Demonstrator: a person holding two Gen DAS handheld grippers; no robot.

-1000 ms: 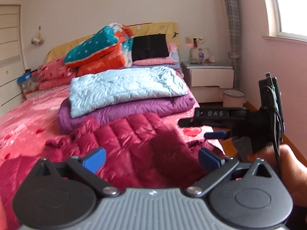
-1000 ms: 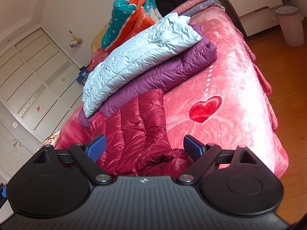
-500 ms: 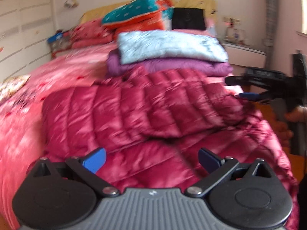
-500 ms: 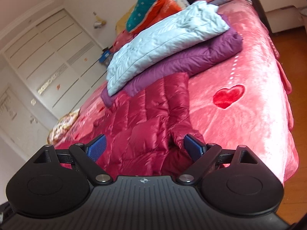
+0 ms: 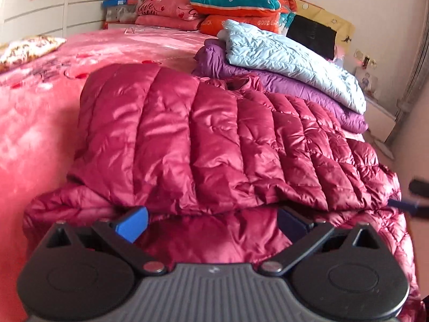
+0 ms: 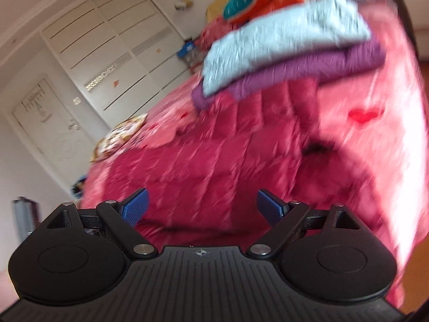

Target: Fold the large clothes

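— Looking past the left claw [image 5: 211, 221], what fills the bed [image 5: 34, 123]?

— One crimson puffer jacket [image 5: 214, 145] spreads across the centre of the frame on the pink bedspread, its upper layer doubled over a lower one. Behind it, upper right, a pale blue jacket [image 5: 289, 61] lies folded on a purple jacket [image 5: 303, 86]; pillows and quilts [image 5: 241, 2] are stacked at the headboard.

— And the claws themselves?

— Both are spread wide and hold nothing. The left one sits low at the bottom centre, its blue pads just before the jacket's near fold; whether they touch is unclear. The right claw [image 6: 202, 208] hangs over the same jacket [image 6: 209, 171] in a blurred, tilted view, with a white wardrobe [image 6: 107, 53] at upper left. Its tips [image 5: 413, 204] poke in at the right edge of the left view.
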